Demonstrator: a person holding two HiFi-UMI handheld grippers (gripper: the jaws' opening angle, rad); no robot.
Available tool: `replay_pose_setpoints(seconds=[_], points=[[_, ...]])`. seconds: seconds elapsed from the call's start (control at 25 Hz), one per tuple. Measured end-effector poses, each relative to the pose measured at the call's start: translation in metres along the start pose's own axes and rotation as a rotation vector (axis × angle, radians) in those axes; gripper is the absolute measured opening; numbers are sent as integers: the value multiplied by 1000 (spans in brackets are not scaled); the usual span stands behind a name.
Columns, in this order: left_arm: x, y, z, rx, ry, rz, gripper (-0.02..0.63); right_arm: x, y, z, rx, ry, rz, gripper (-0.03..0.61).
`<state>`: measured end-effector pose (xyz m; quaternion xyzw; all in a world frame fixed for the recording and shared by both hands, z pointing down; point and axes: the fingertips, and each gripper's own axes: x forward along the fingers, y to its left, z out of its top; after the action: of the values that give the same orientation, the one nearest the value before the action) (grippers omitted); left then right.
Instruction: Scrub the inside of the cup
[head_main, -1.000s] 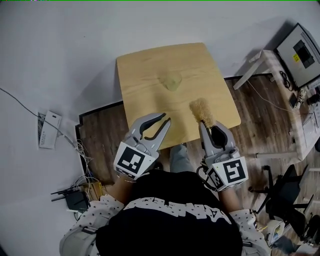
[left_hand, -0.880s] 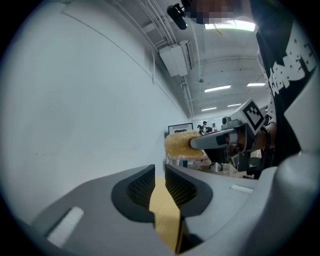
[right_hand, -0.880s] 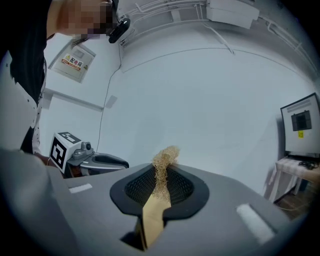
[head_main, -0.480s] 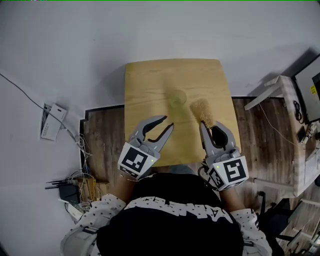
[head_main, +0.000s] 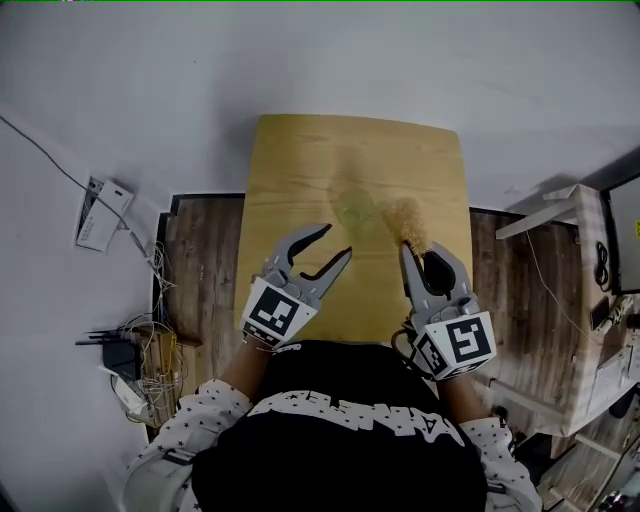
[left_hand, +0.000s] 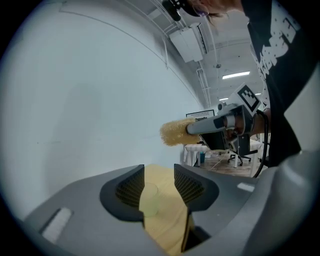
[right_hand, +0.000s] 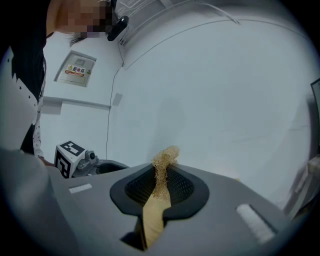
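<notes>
The person's black shirt (head_main: 340, 440) is filling the near edge of the head view, and both arms are reaching over the near edge of the table (head_main: 300, 160). The left gripper (head_main: 335, 242) is hanging over the near left part of the table with its jaws standing moderately apart; they have just been opening, and nothing is gripped between them. In the left gripper view (left_hand: 159, 182) the cup (left_hand: 150, 197) is showing through the gap, standing ahead of the tips and not touched by them. The right gripper (head_main: 418, 256) is hanging over the near right part, its jaws closing tightly on the brush (head_main: 405, 220); in the right gripper view (right_hand: 161, 182) the pale bristles (right_hand: 164, 162) are sticking out past the pads. Farther on, the clear cup (head_main: 353, 208) is standing upright near the middle of the table, a little toward the far edge, ahead of the left gripper's tips. The brush's fuzzy head is hanging just beside the cup, on its right; whether they are touching cannot be told. Beyond the far edge, pale floor (head_main: 300, 60) is spreading out.
</notes>
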<state>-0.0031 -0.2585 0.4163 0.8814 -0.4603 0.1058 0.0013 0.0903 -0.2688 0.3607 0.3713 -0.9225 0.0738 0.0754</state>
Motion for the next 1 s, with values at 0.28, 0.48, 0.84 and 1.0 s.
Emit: replay_pose_setpoints(seconds=[0.28,0.48,0.84,1.0], points=[[21,10,-30,-32,46,52,204,19,-12,-12,-8,33,65,66],[30,9,-45,-66,63,58,207,26,-18,-20,14,46,83,66],[52,17,-81,-106,138,51,257,39,-25,-23,16,71,83,66],[62,23,-95,-116,161,65,291,45,-27,-27,23,87,85,66]])
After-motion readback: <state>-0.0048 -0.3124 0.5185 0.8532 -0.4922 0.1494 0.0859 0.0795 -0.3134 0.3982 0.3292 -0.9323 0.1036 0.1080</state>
